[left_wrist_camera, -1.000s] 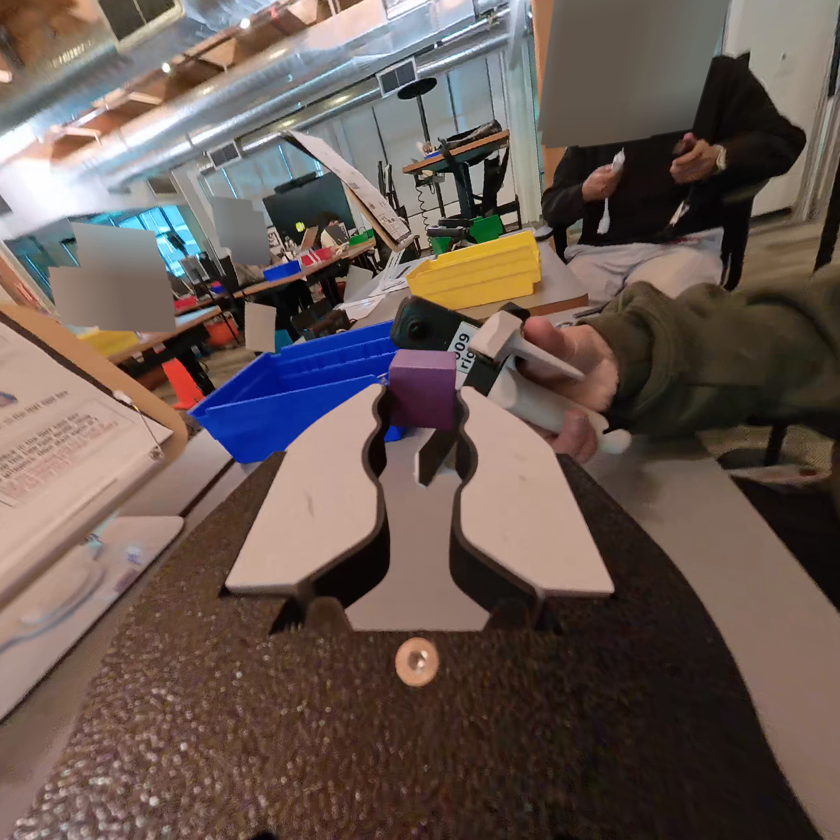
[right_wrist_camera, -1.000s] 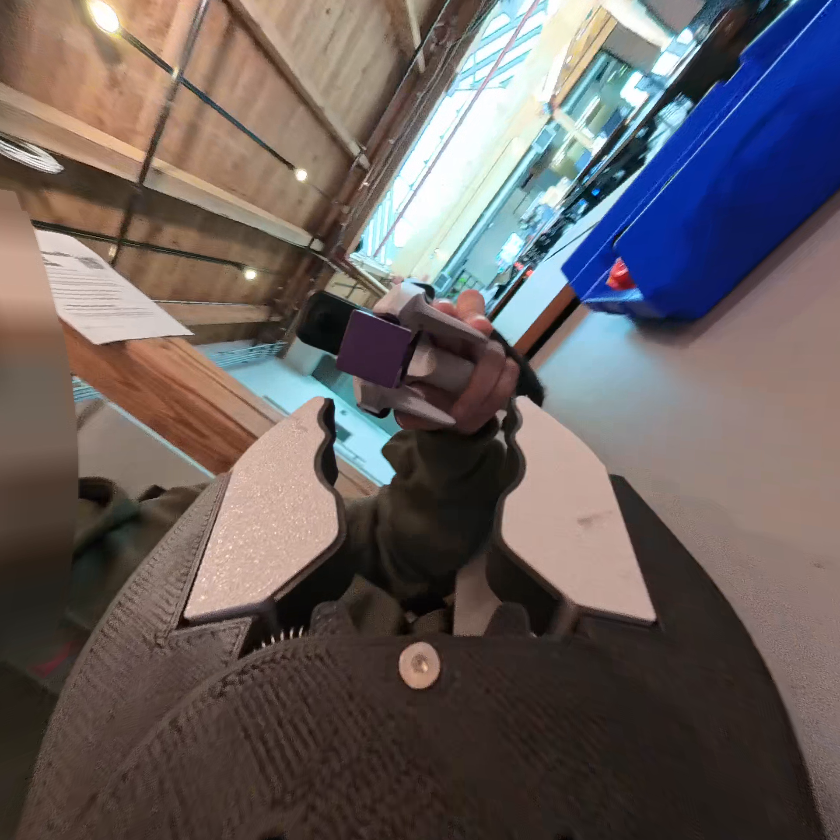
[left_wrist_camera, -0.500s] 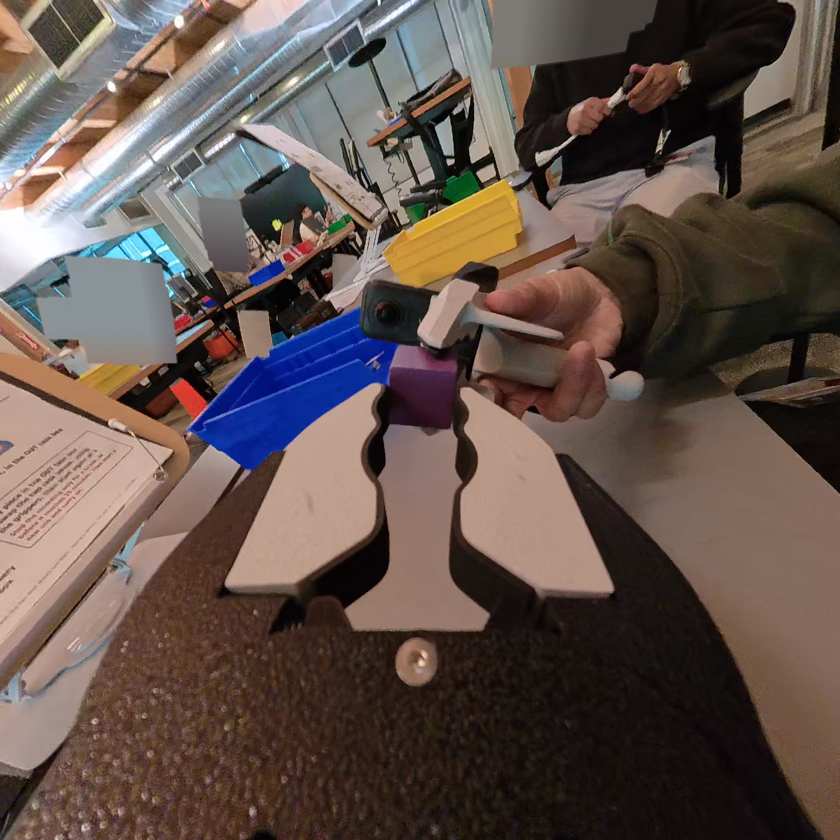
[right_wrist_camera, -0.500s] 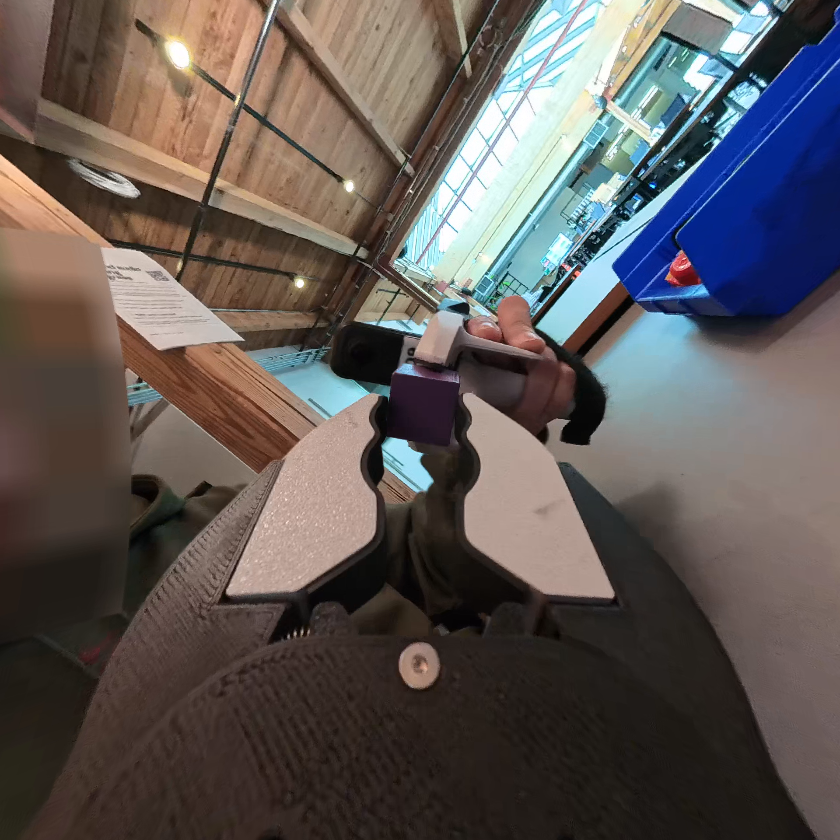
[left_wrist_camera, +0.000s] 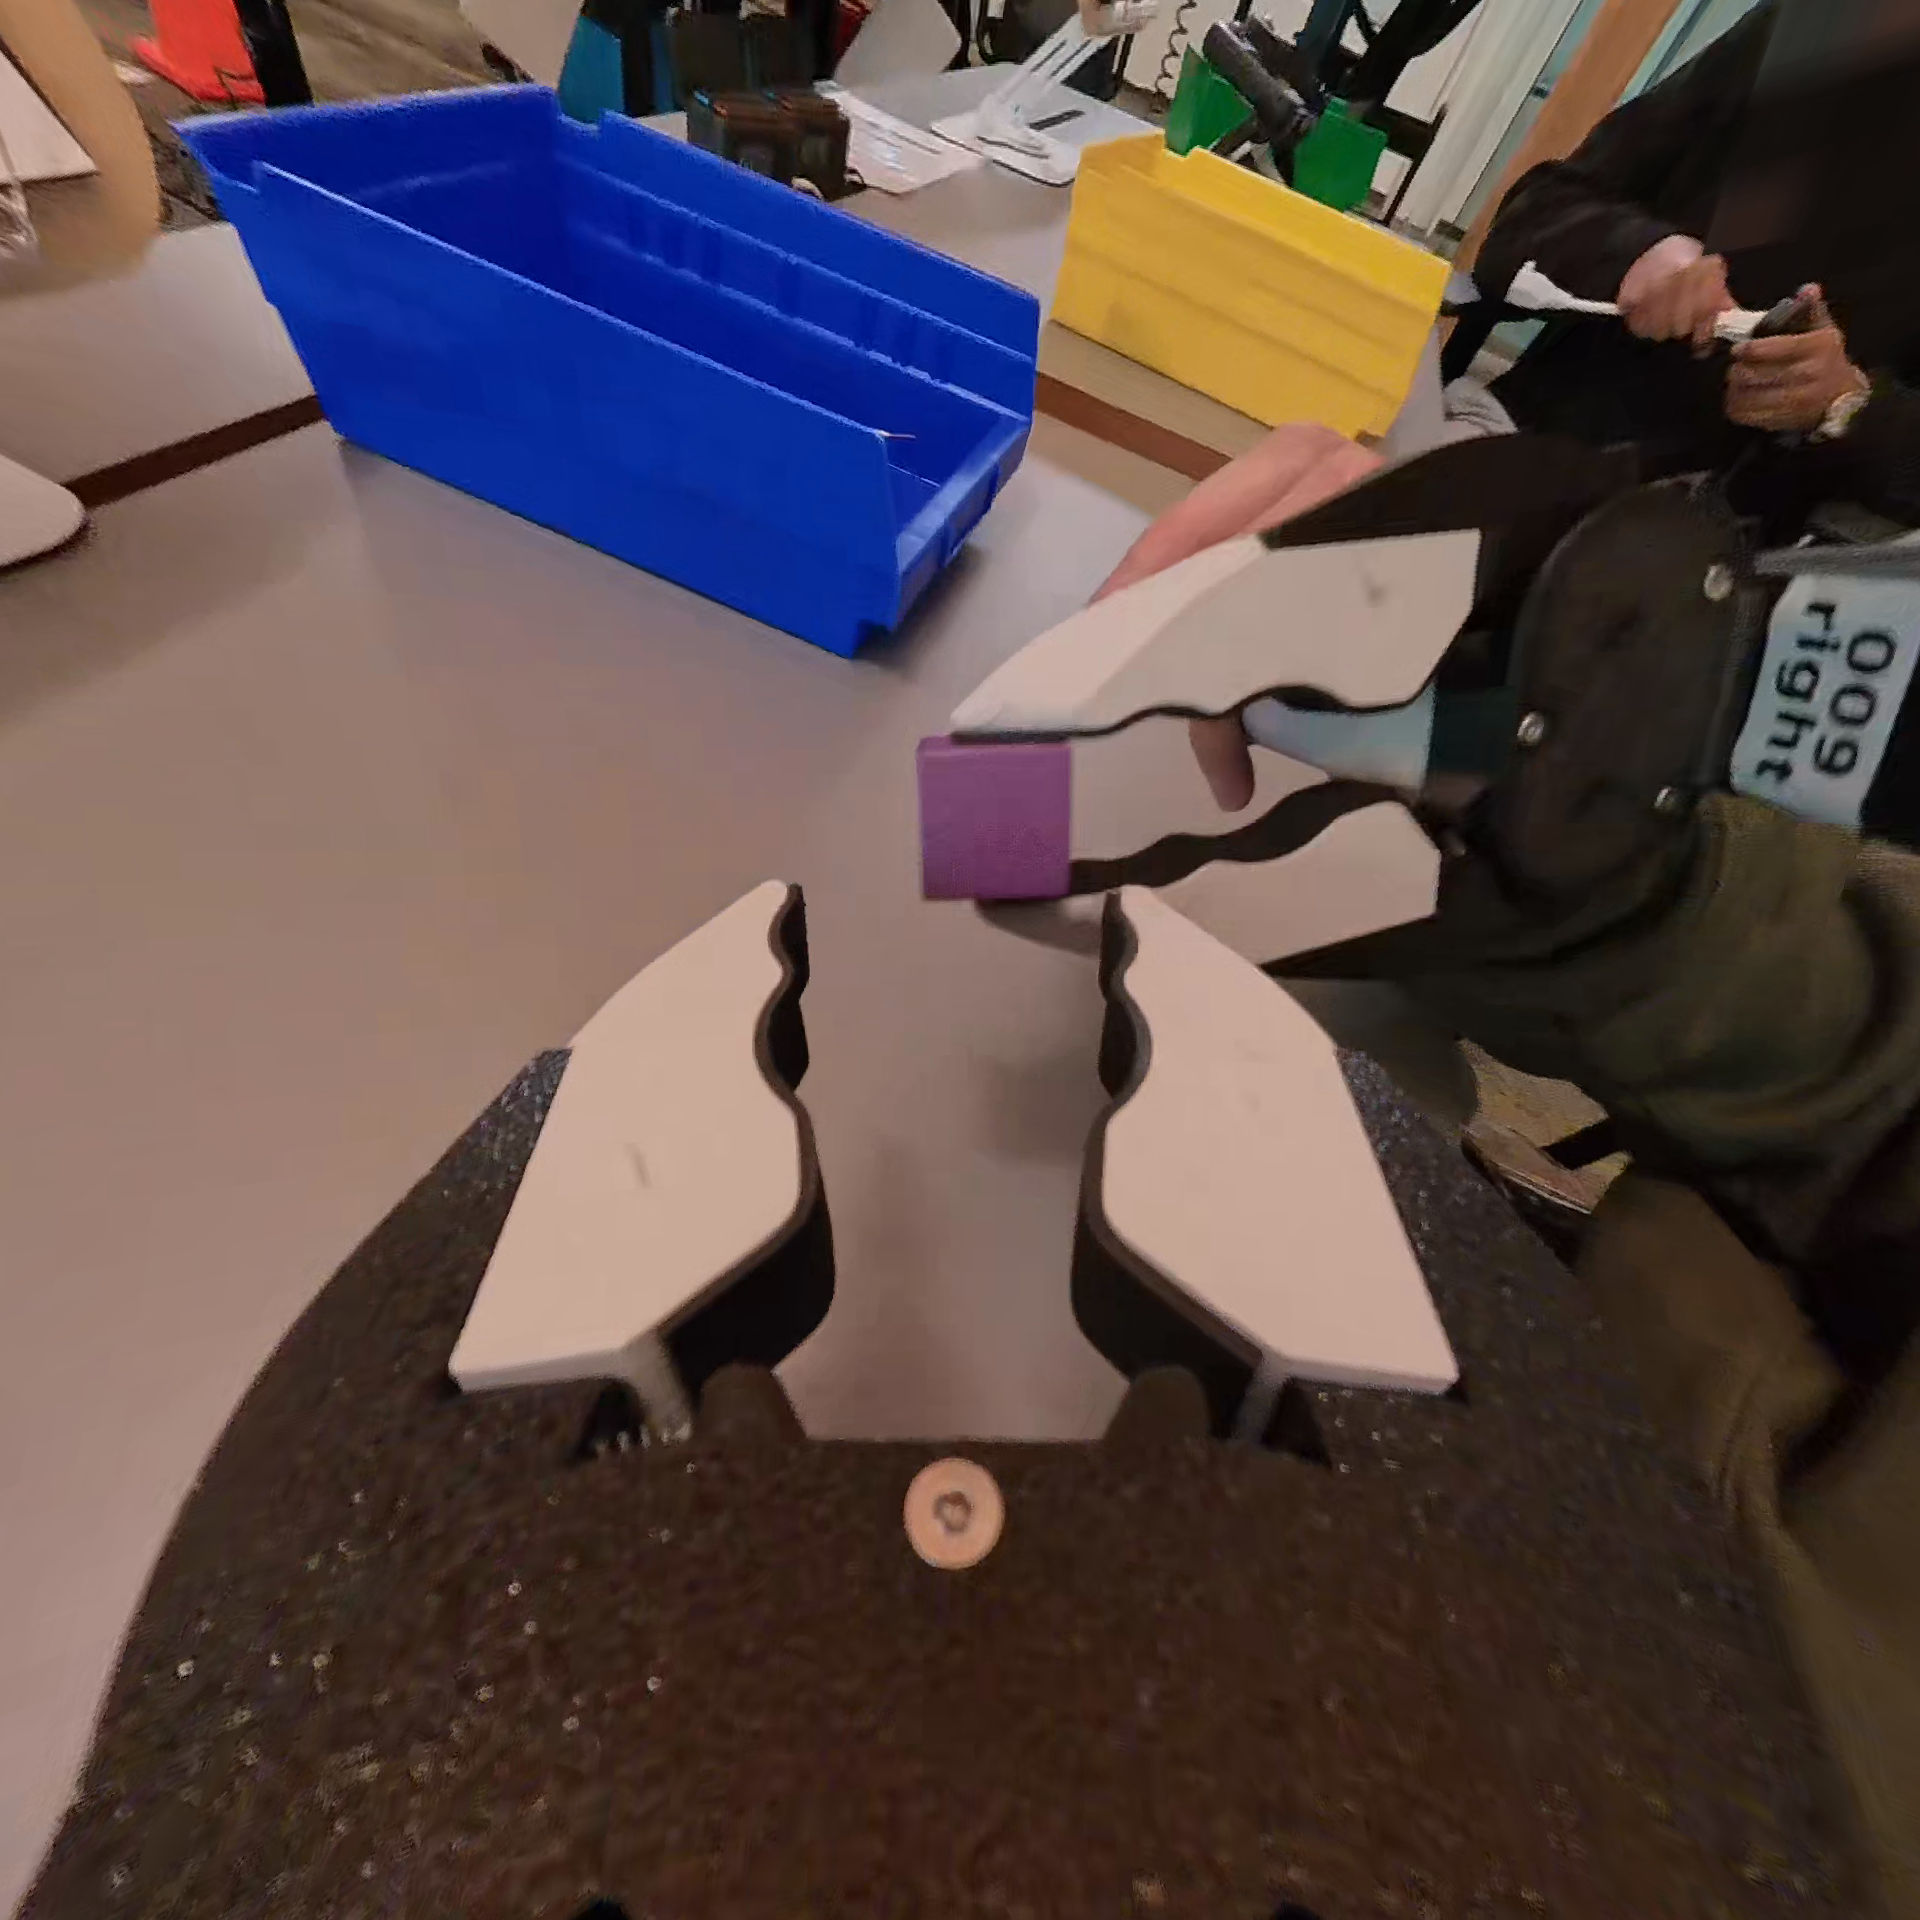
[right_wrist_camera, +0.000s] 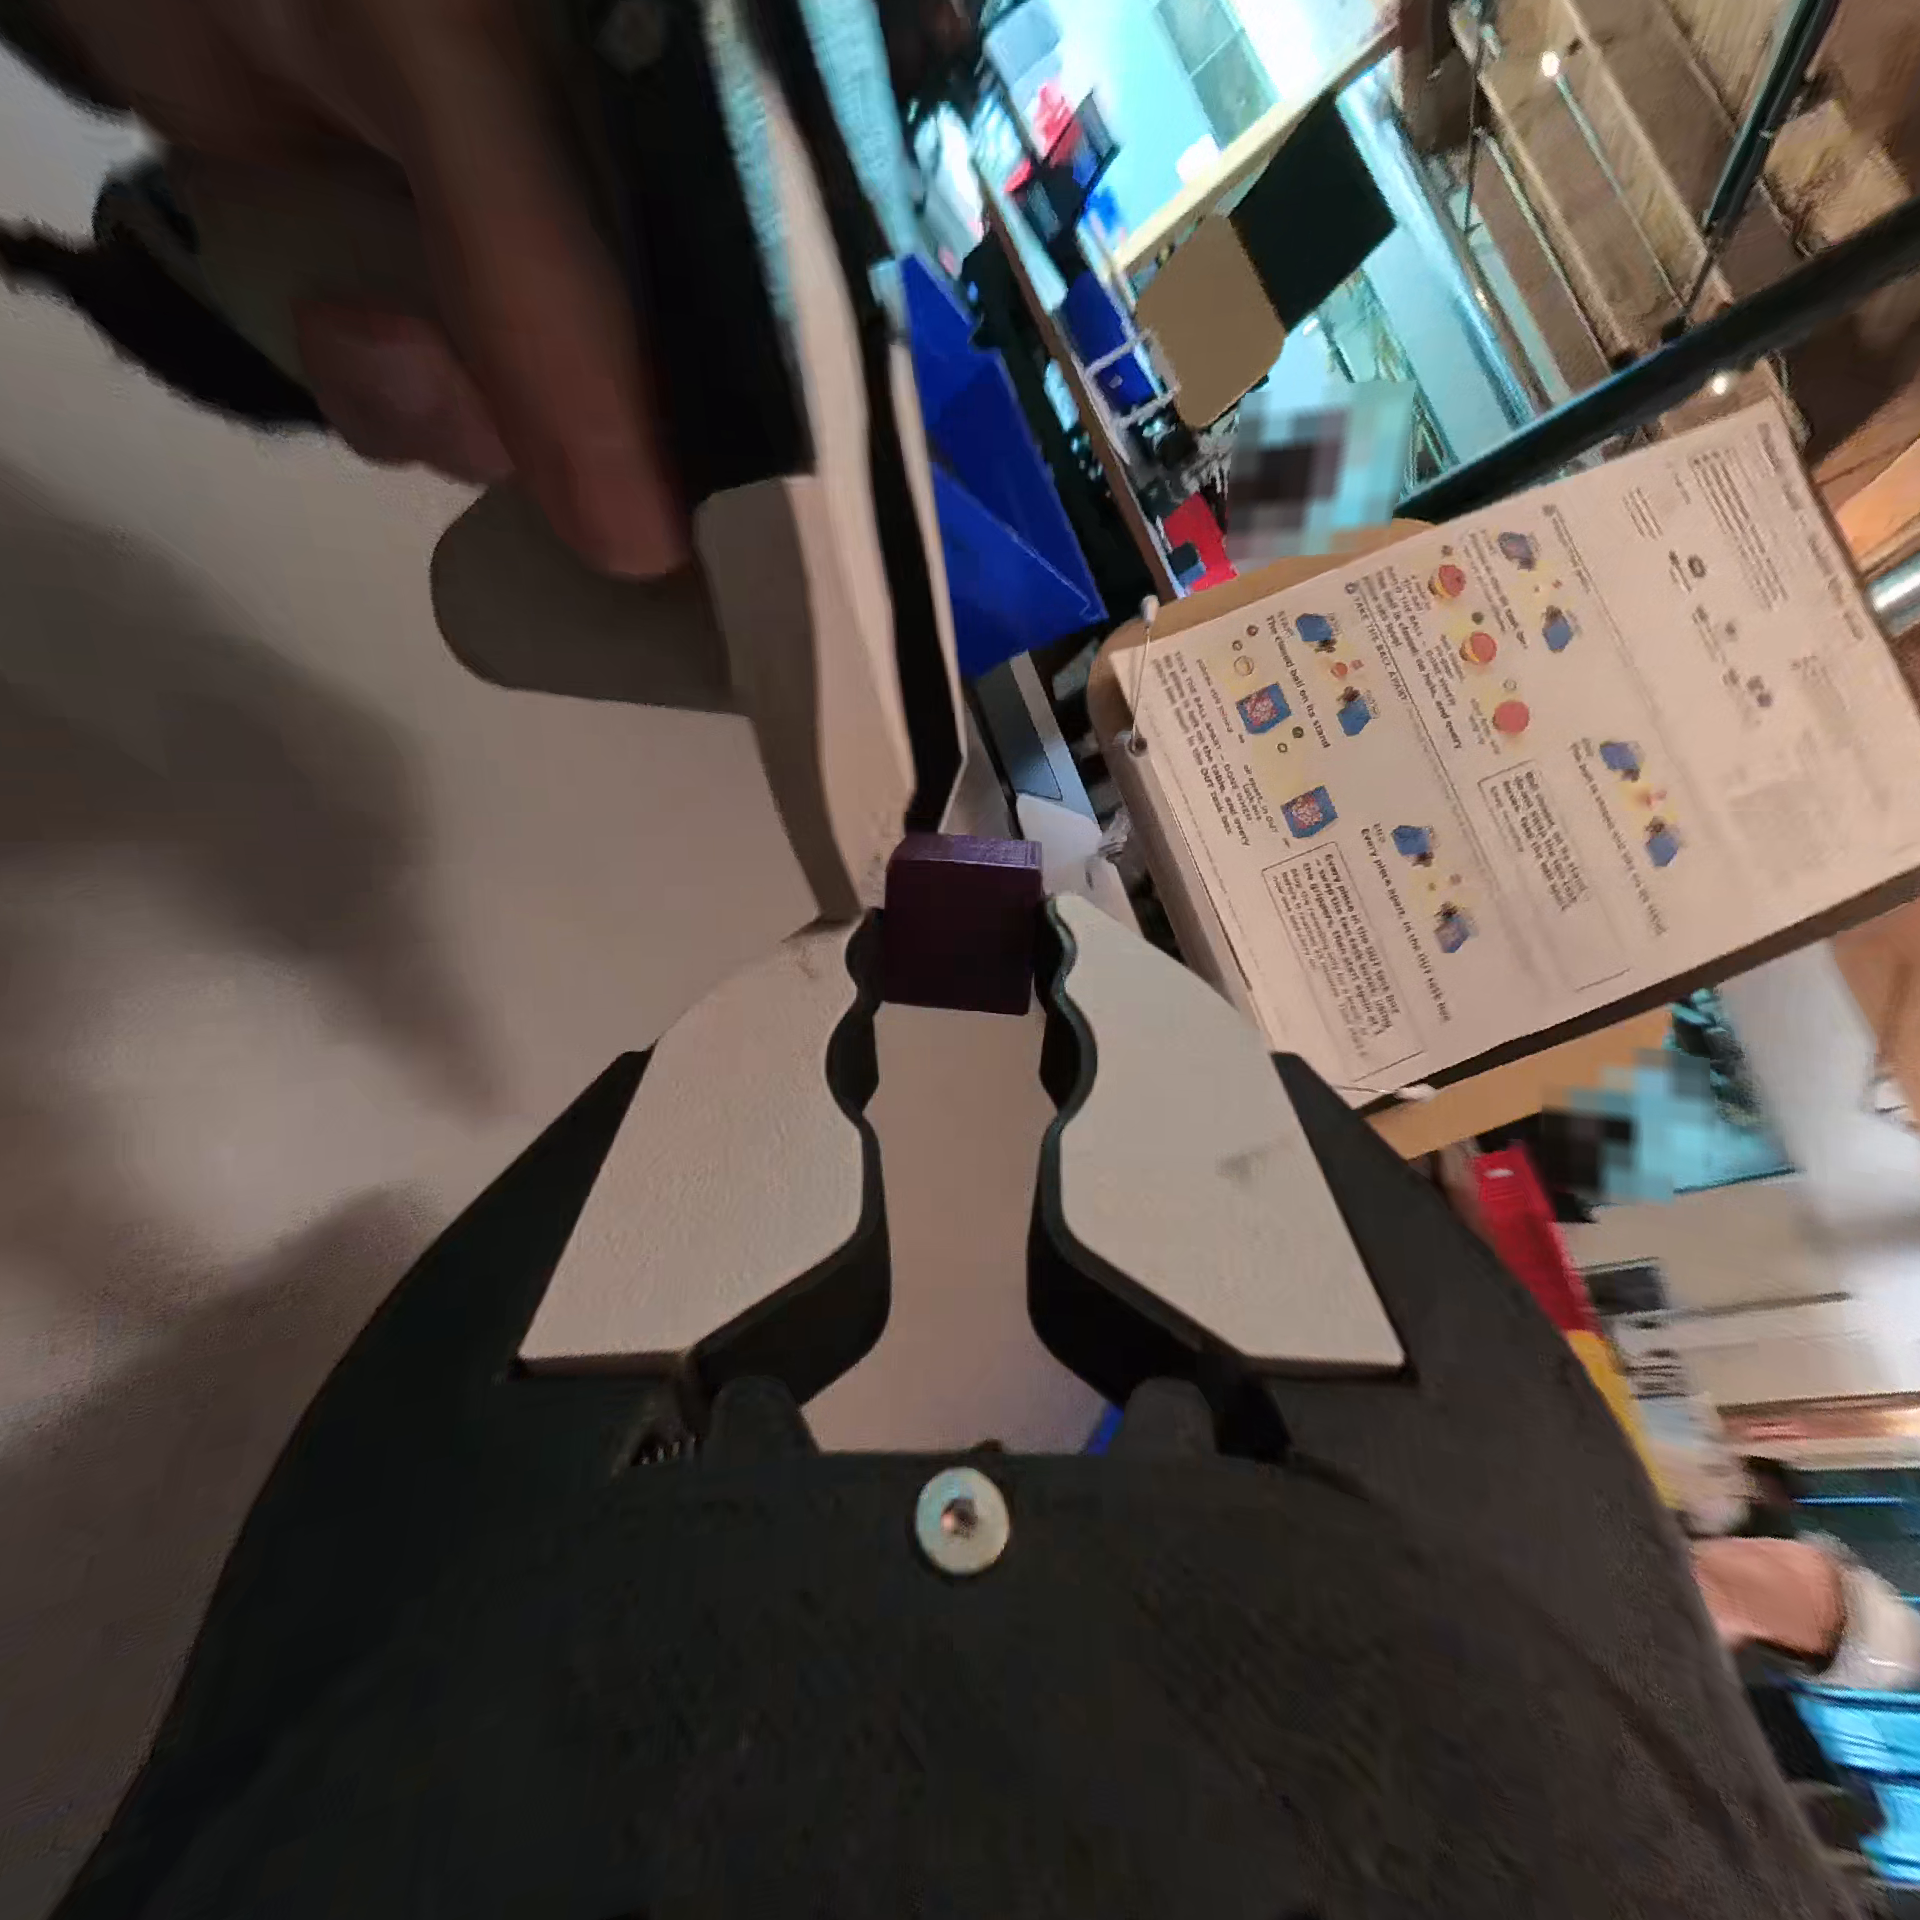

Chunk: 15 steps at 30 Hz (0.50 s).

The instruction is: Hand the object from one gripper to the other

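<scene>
Holding the purple cube (left_wrist_camera: 995, 818) between its fingertips, the right tool (left_wrist_camera: 1023, 810) hangs above the table (left_wrist_camera: 312, 779), just ahead of the left tool (left_wrist_camera: 951, 914), whose fingers stand wide and empty. In the right wrist view the cube (right_wrist_camera: 961, 925) sits pinched at the very tips of the right tool (right_wrist_camera: 956, 940), one left finger (right_wrist_camera: 831, 665) just beside it. Judging by this, the handover looks done; what counts now is a firm squeeze and drawing the two tools straight apart, so the near left finger does not knock the shallowly held cube loose. A blue bin (left_wrist_camera: 623, 353) stands toward the table's far edge, a yellow bin (left_wrist_camera: 1236, 281) beyond it, both well apart from the tools. A clipboard with a printed sheet (right_wrist_camera: 1507, 748) stands off to one side. A seated person (left_wrist_camera: 1714, 301) is past the far right corner. Nothing blocks the parting.
</scene>
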{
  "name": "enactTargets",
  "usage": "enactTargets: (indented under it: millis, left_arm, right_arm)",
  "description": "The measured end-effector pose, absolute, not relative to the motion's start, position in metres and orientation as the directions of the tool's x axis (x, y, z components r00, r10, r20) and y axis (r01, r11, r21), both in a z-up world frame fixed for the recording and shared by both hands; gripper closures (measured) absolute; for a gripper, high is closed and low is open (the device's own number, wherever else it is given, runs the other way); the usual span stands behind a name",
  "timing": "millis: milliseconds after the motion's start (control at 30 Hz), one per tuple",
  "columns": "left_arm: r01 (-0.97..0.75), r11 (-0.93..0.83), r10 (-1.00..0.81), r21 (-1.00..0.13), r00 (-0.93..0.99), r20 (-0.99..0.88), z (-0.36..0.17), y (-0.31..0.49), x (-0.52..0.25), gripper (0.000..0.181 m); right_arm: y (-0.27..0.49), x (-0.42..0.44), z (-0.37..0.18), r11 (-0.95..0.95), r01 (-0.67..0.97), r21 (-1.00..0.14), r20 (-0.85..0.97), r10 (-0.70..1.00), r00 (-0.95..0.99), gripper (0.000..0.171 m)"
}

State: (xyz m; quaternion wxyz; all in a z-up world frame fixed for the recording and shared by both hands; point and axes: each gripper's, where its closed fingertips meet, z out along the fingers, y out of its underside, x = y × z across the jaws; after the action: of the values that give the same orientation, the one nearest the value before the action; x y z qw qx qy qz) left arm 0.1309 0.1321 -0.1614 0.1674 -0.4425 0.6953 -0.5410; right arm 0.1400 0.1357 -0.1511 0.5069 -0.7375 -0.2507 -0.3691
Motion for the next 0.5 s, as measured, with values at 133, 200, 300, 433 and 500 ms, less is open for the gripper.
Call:
enactTargets:
  millis: [133,200,300,433,500]
  left_arm:
    - [-0.425,-0.02,-0.785,-0.905,-0.553,0.277,-0.157,0.129,0.131,0.148]
    - [-0.43,-0.007,-0.788,-0.903,-0.554,0.27,-0.159,0.131,0.131,0.155]
    - [-0.435,0.009,-0.782,-0.901,-0.565,0.265,-0.16,0.133,0.13,0.155]
    - [-0.397,-0.016,-0.747,-0.918,-0.605,0.274,-0.152,0.134,0.127,0.155]
    - [-0.371,-0.029,-0.716,-0.928,-0.64,0.278,-0.148,0.134,0.125,0.155]
  right_arm:
    - [0.14,0.133,-0.163,-0.414,0.822,-0.392,0.884,0.077,0.461,0.143]
    - [0.142,0.132,-0.165,-0.429,0.83,-0.357,0.898,0.089,0.432,0.143]
    - [0.143,0.13,-0.166,-0.42,0.821,-0.386,0.885,0.083,0.458,0.143]
    - [0.143,0.127,-0.158,-0.369,0.777,-0.51,0.829,0.032,0.559,0.143]
    - [0.143,0.125,-0.154,-0.325,0.709,-0.625,0.746,0.019,0.666,0.14]
